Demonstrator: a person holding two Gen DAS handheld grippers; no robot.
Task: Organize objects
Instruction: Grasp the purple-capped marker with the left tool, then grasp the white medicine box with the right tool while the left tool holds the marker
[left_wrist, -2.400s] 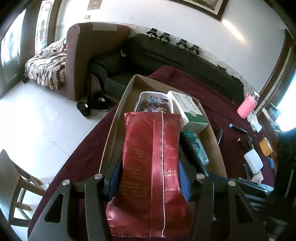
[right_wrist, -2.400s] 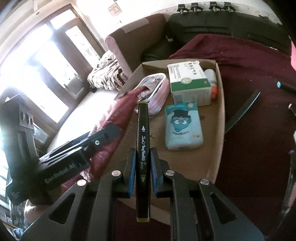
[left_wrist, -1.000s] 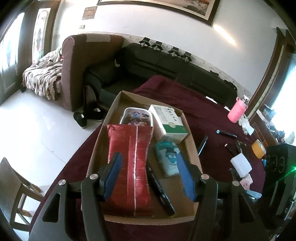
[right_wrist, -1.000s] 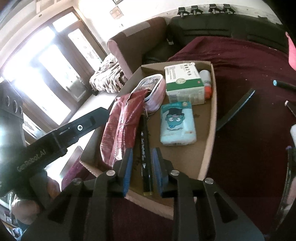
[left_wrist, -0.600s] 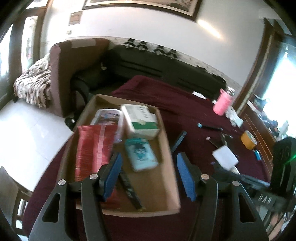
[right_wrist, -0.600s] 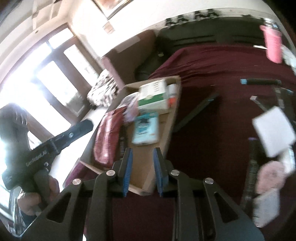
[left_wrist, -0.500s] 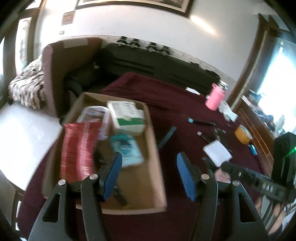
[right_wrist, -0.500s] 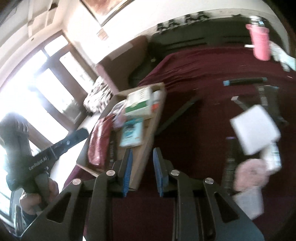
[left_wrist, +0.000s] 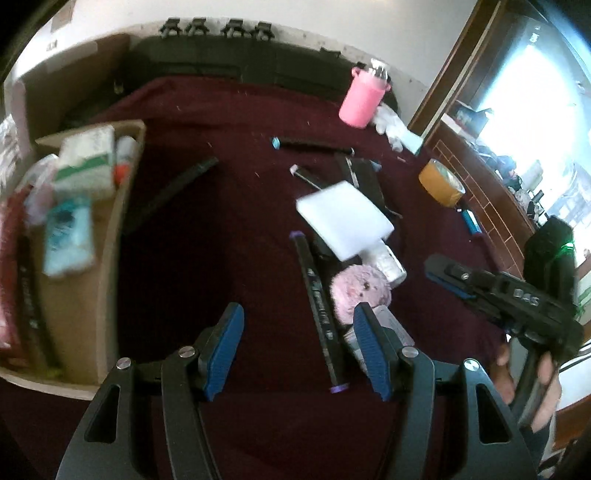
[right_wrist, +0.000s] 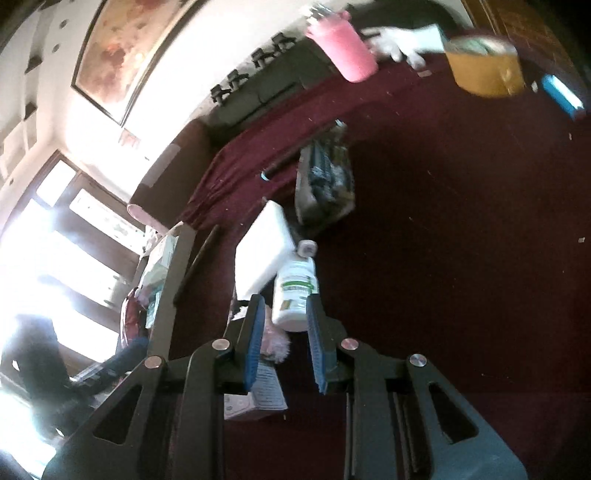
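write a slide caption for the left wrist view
Open tongs hover over a purple-capped marker on the maroon tablecloth, cardboard box at left.

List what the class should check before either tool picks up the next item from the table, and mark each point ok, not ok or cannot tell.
1. Left tool empty: ok, pads well apart, nothing between them.
2. Right tool empty: ok, narrow gap, nothing gripped.
3. Right tool wide enough for the white bottle ahead of it: not ok, the gap looks narrower than the bottle.
4. Purple-capped marker free to lift: cannot tell, the pink fluffy item lies close beside it.
5. Free space in the cardboard box: cannot tell, the view is blurred.
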